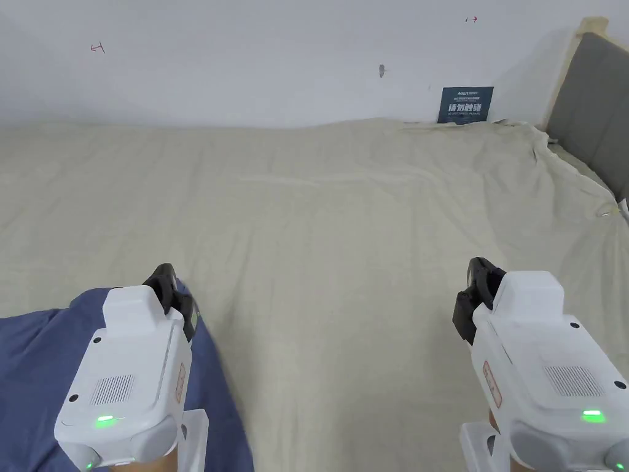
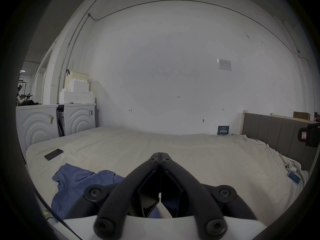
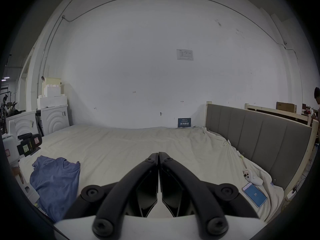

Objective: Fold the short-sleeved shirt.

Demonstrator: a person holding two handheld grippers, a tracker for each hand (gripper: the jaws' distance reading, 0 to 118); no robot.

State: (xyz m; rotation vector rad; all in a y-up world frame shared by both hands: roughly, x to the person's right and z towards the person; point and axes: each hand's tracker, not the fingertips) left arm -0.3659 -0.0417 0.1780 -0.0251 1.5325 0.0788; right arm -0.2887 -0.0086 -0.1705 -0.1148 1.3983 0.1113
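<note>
Shirt: one, blue, crumpled; two grippers, fingers together.

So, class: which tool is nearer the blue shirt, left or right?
Left. The left tool hangs over the blue shirt, above its right edge. The right tool is off to the shirt's right, over bare bedsheet.

1. A blue short-sleeved shirt of soft knit fabric lies crumpled and unfolded, bunched into loose folds.
2. In the head view it sits at the lower left, on the near part of a cream sheet-covered bed.
3. In the right gripper view the shirt shows its neckline towards the far wall, one sleeve rumpled at the left, its body trailing to the bed's near edge.
</note>
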